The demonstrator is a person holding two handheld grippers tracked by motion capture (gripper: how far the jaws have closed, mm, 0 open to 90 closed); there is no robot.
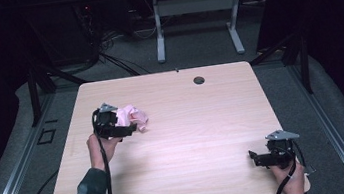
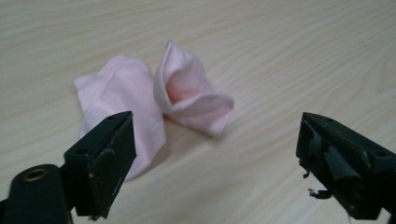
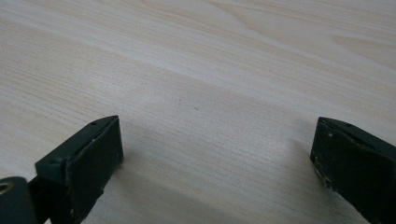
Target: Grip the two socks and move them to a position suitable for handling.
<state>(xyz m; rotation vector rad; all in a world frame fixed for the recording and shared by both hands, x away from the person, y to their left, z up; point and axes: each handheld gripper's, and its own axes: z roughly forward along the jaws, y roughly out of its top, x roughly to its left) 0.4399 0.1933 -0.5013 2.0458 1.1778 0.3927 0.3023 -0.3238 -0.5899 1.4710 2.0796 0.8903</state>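
Two grippers, one cloth, one table (image 1: 191, 140) of pale wood grain.

Item, left side: left gripper (image 1: 139, 127), held in the person's left hand (image 1: 100, 148) above the left half of the table, pointing toward the cloth. In the left gripper view its jaws stand spread, with bare wood between them and nothing pinched; the near edge of the cloth lies just behind the left jaw.

Item, left of centre: pink cloth (image 2: 149, 100), crumpled, lying on the table just beyond the left gripper's tips. Soft thin fabric, bunched into two lobes: a flatter, folded mass on the left and a raised, cupped fold on the right that stands open like a small pocket. No taut edge or clear corner presents itself.

Item, right side: right gripper (image 1: 252, 157), held in the right hand (image 1: 291, 177) low at the near right corner of the table, well apart from the cloth. Its jaws also stand spread over bare wood, holding nothing.

Step in hand, as judged: the approach to the cloth by the left gripper, grasp not yet made. Next move likely calls for advancing the jaws around a raised fold, the cupped lobe being the easiest purchase, then closing firmly enough that thin fabric does not slip.
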